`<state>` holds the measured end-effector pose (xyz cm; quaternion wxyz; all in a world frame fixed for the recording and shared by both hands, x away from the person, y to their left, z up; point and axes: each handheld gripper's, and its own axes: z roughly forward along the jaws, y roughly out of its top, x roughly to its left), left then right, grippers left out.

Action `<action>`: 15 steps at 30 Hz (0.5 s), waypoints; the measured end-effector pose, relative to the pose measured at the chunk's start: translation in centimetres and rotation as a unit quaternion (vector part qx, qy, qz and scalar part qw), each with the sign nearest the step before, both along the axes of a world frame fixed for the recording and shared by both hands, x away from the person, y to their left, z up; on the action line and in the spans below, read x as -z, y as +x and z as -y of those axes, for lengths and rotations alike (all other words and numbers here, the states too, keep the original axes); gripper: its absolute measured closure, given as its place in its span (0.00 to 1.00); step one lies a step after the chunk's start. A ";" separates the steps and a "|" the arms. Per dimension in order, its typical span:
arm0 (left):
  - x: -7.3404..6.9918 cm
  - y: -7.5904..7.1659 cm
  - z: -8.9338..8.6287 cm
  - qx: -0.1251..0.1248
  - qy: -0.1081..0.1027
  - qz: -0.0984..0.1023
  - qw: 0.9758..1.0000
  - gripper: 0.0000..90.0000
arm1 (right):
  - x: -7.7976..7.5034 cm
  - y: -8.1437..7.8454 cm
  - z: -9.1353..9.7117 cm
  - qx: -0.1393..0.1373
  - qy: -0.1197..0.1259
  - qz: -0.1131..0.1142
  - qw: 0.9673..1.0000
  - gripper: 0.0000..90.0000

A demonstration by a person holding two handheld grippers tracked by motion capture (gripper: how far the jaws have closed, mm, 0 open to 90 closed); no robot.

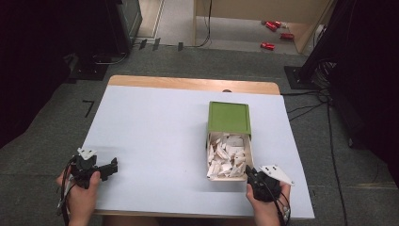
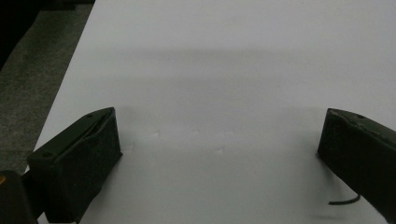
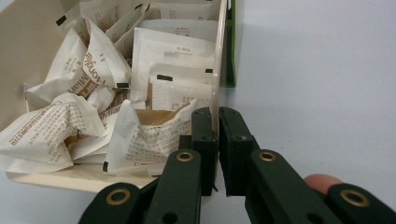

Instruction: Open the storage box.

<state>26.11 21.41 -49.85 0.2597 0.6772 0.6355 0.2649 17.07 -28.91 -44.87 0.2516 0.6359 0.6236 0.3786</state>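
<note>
A green box sleeve [image 1: 229, 117] lies right of the table's middle, and a cream drawer [image 1: 226, 178] is pulled out of it toward me. The drawer holds several white sachets [image 1: 228, 155]. My right gripper [image 1: 251, 175] is at the drawer's near right corner. In the right gripper view its jaws [image 3: 218, 116] are shut on the drawer's thin side wall [image 3: 220, 56], one jaw inside beside the sachets [image 3: 93, 70] and one outside. My left gripper [image 1: 112, 167] rests low near the table's front left. It stands open [image 2: 219, 121] over bare table with nothing between its fingers.
The pale table top [image 1: 155, 136] has a wooden strip [image 1: 188, 84] along its far edge. On the floor beyond lie red cans [image 1: 273, 33]. Cables [image 1: 310, 108] and a black stand [image 1: 301, 75] are off the right side, and dark equipment [image 1: 117, 28] at far left.
</note>
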 end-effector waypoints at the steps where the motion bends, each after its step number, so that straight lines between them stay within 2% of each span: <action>1: 0.0 0.0 0.0 0.000 0.000 0.000 1.000 0.00 | 0.0 0.0 0.0 0.000 0.001 0.000 1.000 0.96; 3: 0.0 0.0 0.0 0.000 0.000 0.000 1.000 0.00 | 0.1 0.0 0.0 0.000 -0.002 -0.001 1.000 0.95; 6: 0.0 0.0 0.0 0.000 0.000 0.000 1.000 0.00 | -0.6 -0.1 0.4 -0.004 0.021 0.015 1.000 0.83; 9: 0.0 0.0 0.0 0.000 0.000 0.000 1.000 0.00 | -1.1 0.0 0.6 -0.008 0.028 0.016 0.999 0.75; 13: 0.0 0.0 0.0 0.000 0.000 0.000 1.000 0.00 | -1.4 0.0 0.7 -0.011 0.028 0.016 0.999 0.62; 15: 0.0 0.0 0.0 0.000 0.000 0.000 1.000 0.00 | -1.7 0.1 0.8 -0.004 0.023 0.021 0.999 0.50</action>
